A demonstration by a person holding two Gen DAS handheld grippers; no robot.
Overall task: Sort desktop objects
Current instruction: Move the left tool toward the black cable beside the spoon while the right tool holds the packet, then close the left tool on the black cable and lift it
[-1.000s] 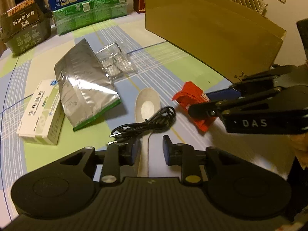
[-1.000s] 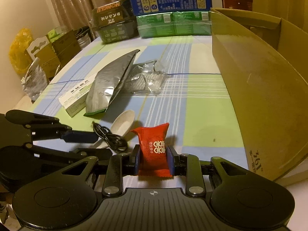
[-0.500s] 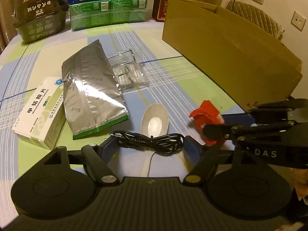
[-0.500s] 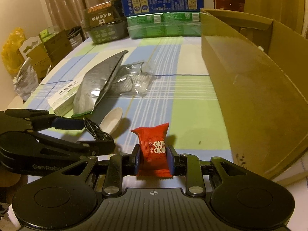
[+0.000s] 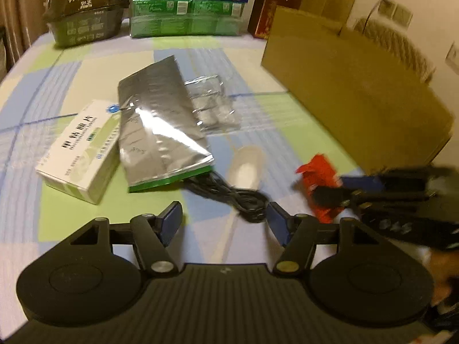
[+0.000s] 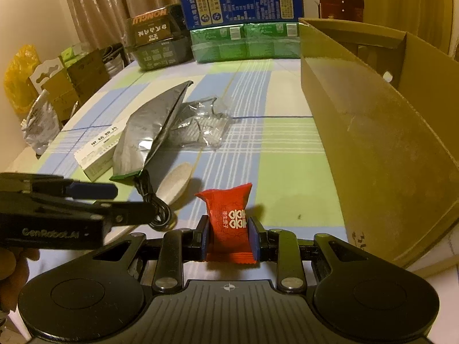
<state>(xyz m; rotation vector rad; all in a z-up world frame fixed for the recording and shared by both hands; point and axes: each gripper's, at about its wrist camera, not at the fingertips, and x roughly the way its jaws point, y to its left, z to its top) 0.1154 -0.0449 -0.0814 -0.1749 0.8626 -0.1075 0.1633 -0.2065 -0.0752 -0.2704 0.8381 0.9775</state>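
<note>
red packet [image 6: 229, 223] clamped, right gripper [image 6: 229, 236]

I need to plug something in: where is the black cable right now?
The black cable lies coiled on the tablecloth between the silver foil bag and the white spoon, just ahead of the open left gripper.

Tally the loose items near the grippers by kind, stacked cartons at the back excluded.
Pouches and packets: 3 - silver foil pouch, clear plastic packet, red candy packet
Medicine box: 1
Spoon: 1
Black cable: 1
Cardboard box: 1
Total: 7
</note>
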